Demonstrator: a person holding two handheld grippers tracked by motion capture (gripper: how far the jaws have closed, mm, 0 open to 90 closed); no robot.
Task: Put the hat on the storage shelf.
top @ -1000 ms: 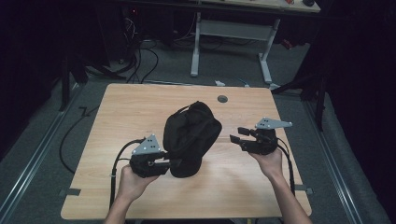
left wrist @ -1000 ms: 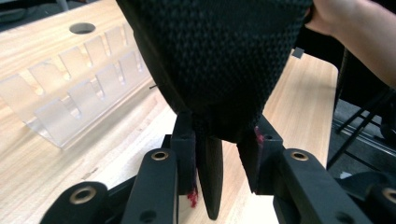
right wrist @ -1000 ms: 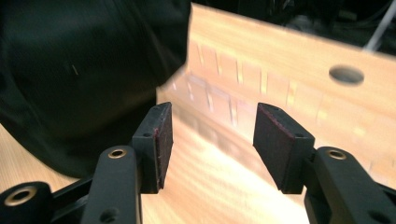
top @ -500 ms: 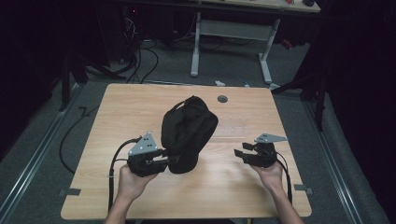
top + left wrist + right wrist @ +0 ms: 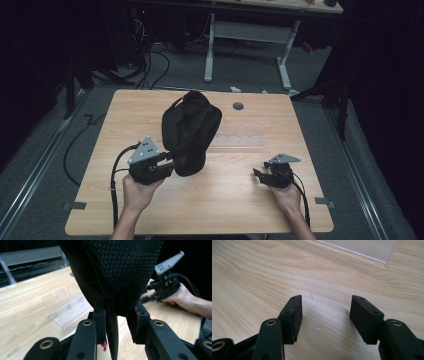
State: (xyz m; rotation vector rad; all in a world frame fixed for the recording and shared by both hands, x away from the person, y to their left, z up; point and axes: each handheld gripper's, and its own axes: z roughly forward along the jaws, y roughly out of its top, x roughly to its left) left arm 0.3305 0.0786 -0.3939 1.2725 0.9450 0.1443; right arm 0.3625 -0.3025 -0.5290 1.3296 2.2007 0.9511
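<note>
A black fabric bag stands upright near the middle of a light wooden table, its lower edge clamped between the jaws of the left gripper, which a hand holds at the bag's near left side. Well to the right of the bag, the right gripper sits low over bare wood with nothing between its jaws, which stand apart and have just been opening. A clear plastic stand lies flat on the tabletop just beside the bag, on its right.
</note>
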